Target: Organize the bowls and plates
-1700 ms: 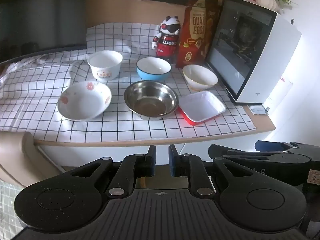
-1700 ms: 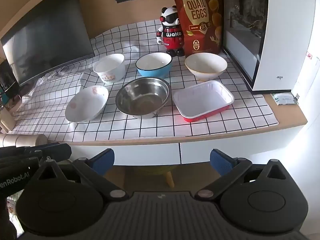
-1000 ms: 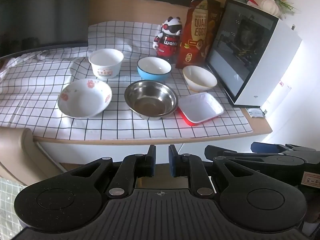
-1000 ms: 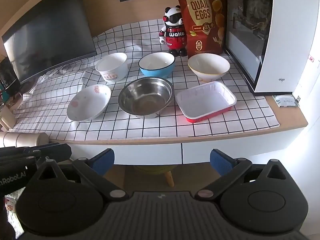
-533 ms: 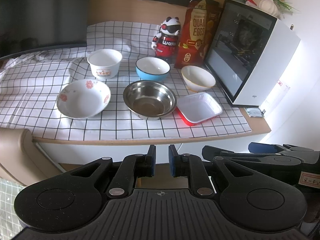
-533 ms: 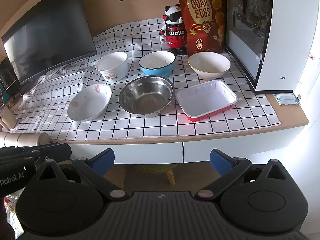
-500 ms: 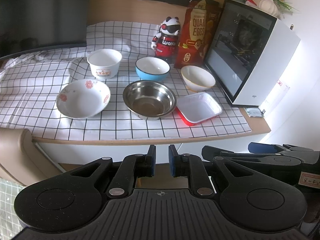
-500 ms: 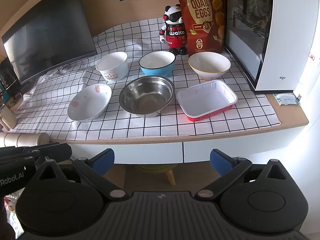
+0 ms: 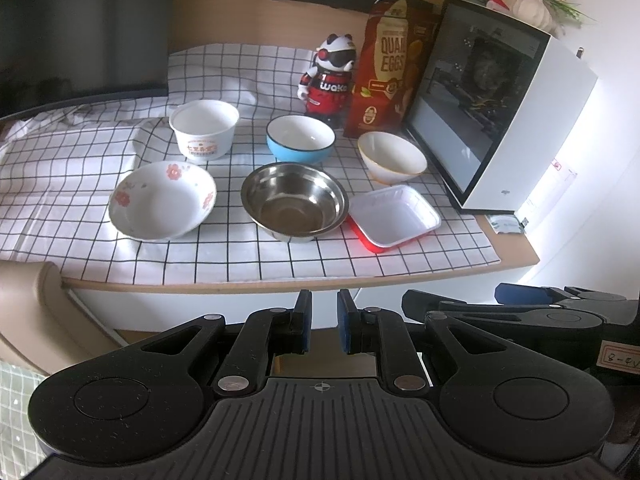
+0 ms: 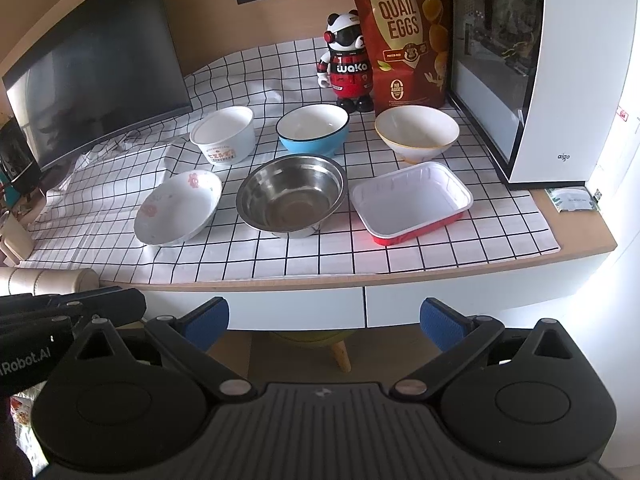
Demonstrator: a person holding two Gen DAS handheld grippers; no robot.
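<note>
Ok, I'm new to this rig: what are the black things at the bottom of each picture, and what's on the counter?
They are two handheld grippers, each with a camera looking along its fingers. The left gripper has its blue pads nearly together, holding nothing; the right gripper is wide open and empty. Both are short of the counter. On the checked cloth sit a floral bowl, steel bowl, red-sided tray, white tub, blue bowl and cream bowl. Behind them stand a panda toy and a snack bag.
</note>
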